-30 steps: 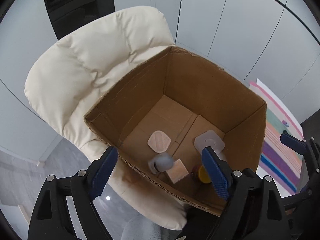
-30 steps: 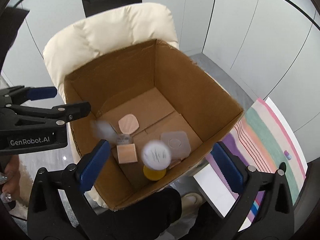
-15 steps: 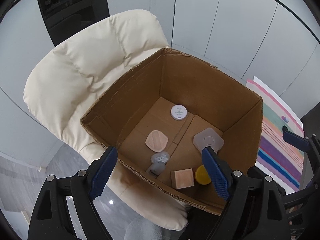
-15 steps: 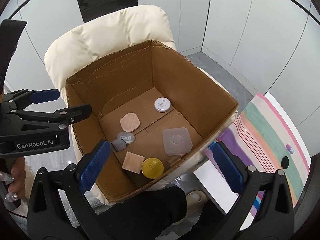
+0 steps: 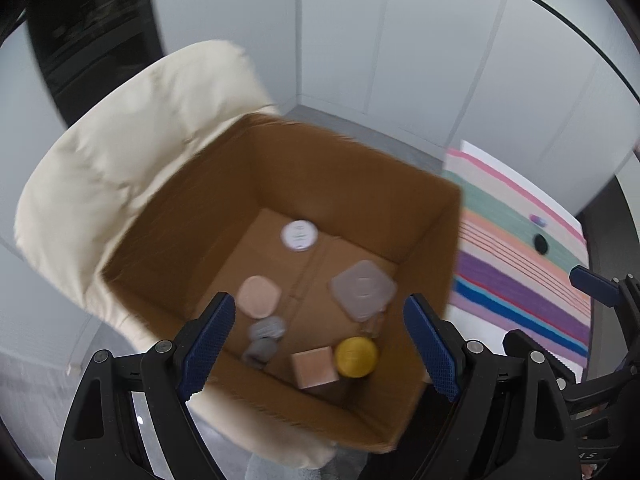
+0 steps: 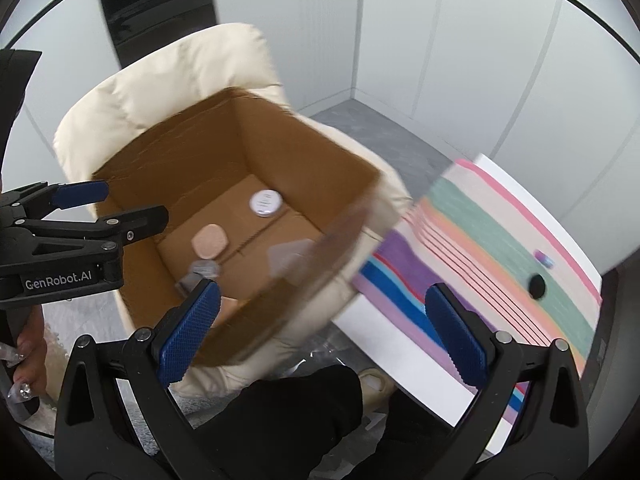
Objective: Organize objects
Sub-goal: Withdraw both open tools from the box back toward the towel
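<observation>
An open cardboard box [image 5: 224,184] [image 6: 320,152] rests on a cream armchair [image 5: 120,140] [image 6: 168,72]. Inside lie a white round tin [image 5: 299,235] [image 6: 266,202], a pink rounded pad [image 5: 259,296] [image 6: 209,241], a clear square lid [image 5: 362,289], two grey discs [image 5: 266,330], a wooden cube [image 5: 314,367] and a yellow disc [image 5: 356,357]. My left gripper [image 5: 320,344] [image 6: 116,206] hovers open over the box with nothing between its fingers. My right gripper [image 6: 320,332] stands open and empty above the box's near right edge. A small black disc [image 5: 541,243] [image 6: 537,286] and a purple piece [image 6: 545,259] lie on the striped mat [image 5: 520,264] [image 6: 500,248].
White wall panels stand behind the chair, with a dark panel [image 5: 92,40] at the upper left. The striped mat lies on a white surface [image 6: 384,336] right of the box. A person's dark-clothed leg [image 6: 288,416] and shoe [image 6: 374,386] show below, and a hand [image 6: 24,364] holds the left gripper.
Two small round objects that were falling blurred a second ago now lie in the box. Both grippers have swung rightward, bringing more of the striped mat into view.
</observation>
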Available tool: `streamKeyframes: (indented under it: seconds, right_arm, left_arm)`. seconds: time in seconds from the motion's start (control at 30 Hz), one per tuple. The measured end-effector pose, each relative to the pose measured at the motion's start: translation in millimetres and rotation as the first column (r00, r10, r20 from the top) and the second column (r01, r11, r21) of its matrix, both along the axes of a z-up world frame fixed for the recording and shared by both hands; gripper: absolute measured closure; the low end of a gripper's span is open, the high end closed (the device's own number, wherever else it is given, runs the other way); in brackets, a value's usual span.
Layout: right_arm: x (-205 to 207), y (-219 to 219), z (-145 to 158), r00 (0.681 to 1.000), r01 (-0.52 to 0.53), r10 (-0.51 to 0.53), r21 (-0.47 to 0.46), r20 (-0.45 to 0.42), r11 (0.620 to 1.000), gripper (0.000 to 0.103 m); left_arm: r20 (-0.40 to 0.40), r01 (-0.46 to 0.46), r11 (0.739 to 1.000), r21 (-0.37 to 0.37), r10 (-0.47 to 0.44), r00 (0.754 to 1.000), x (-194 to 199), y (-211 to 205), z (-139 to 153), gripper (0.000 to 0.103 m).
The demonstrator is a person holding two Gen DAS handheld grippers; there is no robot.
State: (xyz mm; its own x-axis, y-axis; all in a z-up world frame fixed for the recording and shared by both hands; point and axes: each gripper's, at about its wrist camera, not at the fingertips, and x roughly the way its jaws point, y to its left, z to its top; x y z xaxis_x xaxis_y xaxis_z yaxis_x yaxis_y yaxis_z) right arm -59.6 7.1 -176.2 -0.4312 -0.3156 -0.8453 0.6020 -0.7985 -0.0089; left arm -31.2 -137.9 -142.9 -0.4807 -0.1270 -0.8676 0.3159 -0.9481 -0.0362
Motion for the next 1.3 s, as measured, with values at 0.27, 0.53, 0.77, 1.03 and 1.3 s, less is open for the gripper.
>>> streamKeyframes:
  seconds: [0.27, 0.53, 0.77, 1.03, 1.3]
  right_arm:
    - [-18.4, 98.3, -0.1, 0.984, 0.178, -0.178, 0.009, 0.004, 0.984, 0.000]
    - [-30.2, 206.4, -5.9, 0.935, 0.354, -0.353, -0.005, 0.028, 0.935, 0.000]
    - [-35.7, 283.0, -13.5, 0.883, 0.468, -0.466, -0.044, 0.055, 0.883, 0.000]
    - [-51.0, 323.6, -27.2, 0.844, 0.537, -0.533, -0.063, 0.070, 0.842, 0.000]
    - [-112.3, 321.9, -74.4, 0.825, 0.565, -0.561, -0.048, 0.074, 0.824, 0.000]
  left_arm:
    - [0.000, 0.162, 0.987, -0.001, -0.162, 0.987, -44.6, 87.4, 0.4, 0.015]
    - [0.010, 0.343, 0.939, -0.026, -0.342, 0.939, -79.2, 191.3, -5.5, 0.015]
    - [0.052, 0.438, 0.898, -0.031, -0.436, 0.898, -96.6, 253.3, -20.5, 0.015]
    - [0.078, 0.437, 0.899, -0.029, -0.434, 0.898, -124.3, 269.4, -34.5, 0.015]
    - [0.085, 0.416, 0.909, -0.012, -0.414, 0.906, -181.0, 272.6, -61.6, 0.016]
